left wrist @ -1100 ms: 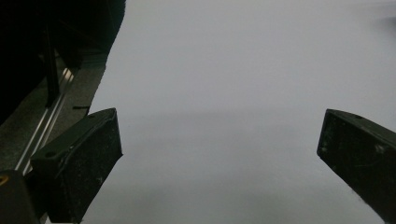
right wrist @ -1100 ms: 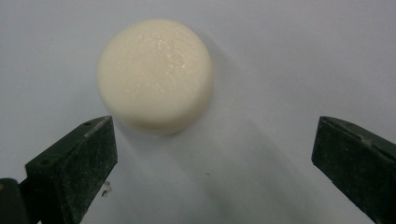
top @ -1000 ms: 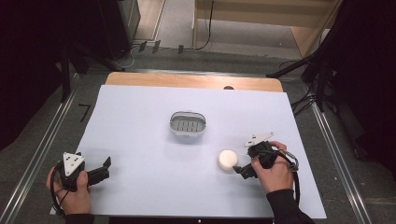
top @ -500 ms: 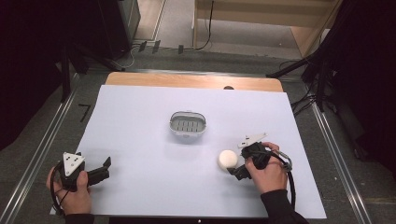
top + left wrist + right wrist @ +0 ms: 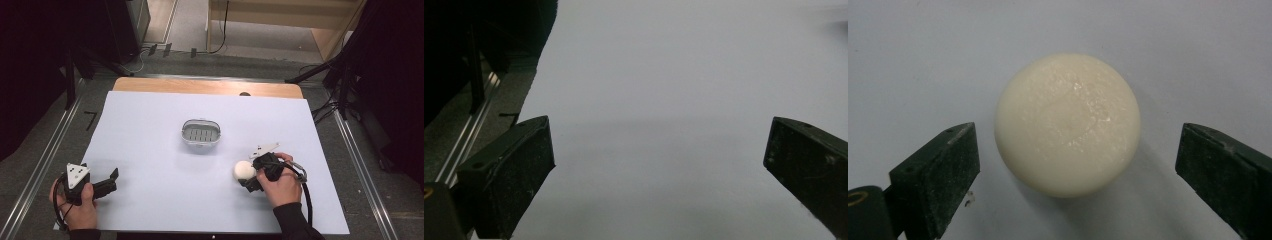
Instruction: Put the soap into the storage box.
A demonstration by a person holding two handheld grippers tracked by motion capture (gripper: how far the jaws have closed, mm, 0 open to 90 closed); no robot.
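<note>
While its jaws close from a wide spread, the right gripper [image 5: 248,176] straddles a round white bun [image 5: 1067,124] not yet pinched, lying near the metal basket [image 5: 201,133]. Farther from the basket, the left gripper [image 5: 659,165] waits, jaws spread, empty.

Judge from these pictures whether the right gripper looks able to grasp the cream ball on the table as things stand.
Probably yes. The right gripper is closing with the cream ball between its jaws, gaps showing on both sides. Nothing stands between pads and ball, and the grey dish sits well apart.
</note>
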